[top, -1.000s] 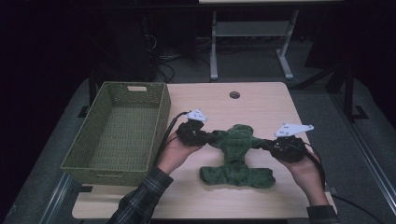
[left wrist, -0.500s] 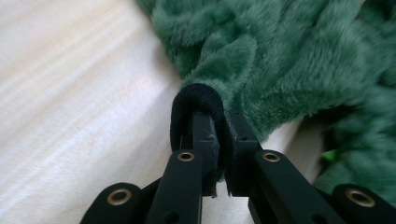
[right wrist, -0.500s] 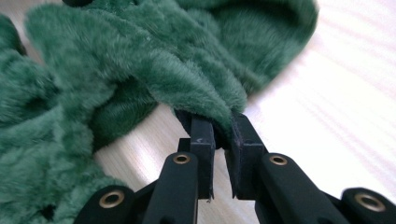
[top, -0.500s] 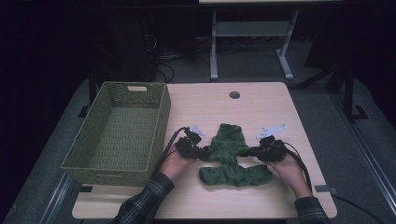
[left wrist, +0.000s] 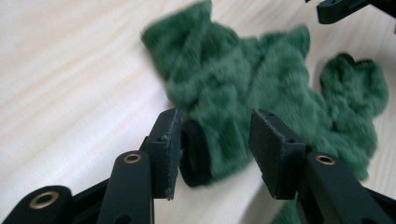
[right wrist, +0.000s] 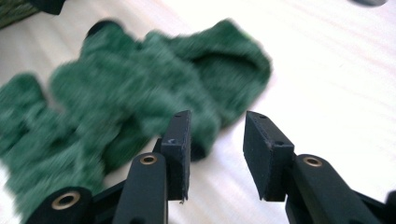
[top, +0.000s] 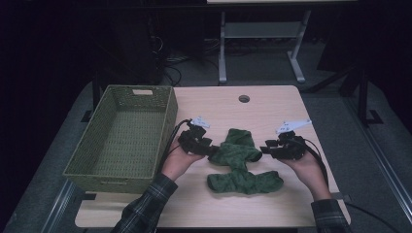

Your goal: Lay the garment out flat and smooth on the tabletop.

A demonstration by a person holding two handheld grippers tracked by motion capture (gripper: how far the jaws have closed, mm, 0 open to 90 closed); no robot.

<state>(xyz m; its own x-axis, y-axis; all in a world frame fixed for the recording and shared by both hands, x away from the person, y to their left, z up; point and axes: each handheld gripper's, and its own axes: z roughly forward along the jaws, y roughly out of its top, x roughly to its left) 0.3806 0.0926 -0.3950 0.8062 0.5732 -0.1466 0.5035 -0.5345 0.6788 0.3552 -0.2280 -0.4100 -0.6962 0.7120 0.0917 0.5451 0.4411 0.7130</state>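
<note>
**A:** so where's this at? looks like a folding job on the green fleece garment (top: 239, 160); it lies on the wooden surface (top: 272, 109), right of the woven basket (top: 121, 136) and apart from it; the sleeves look tucked in over the middle and the lower part is spread out nearer the person.

**B:** yeah, both sleeves folded in, I'd say; the left hand-held gripper (top: 206, 147) sits at the garment's left edge and the right hand-held gripper (top: 266, 148) at its right edge; both have just been opening, so that reads as a release after laying the sleeves down.

**A:** the left gripper view shows a dark-edged cuff (left wrist: 195, 154) sitting between the jaws, resting against one pad but not pinched; so let go, cloth just lying there.

**B:** same on the right; jaws apart, the fleece off beside one pad and bare surface in the gap; it's blurry though, so I can't swear nothing brushes.

**A:** what's left then?

**B:** my guess: fold the body over once more, then drop it in the basket, which has nothing in it yet; maybe halfway.
</note>
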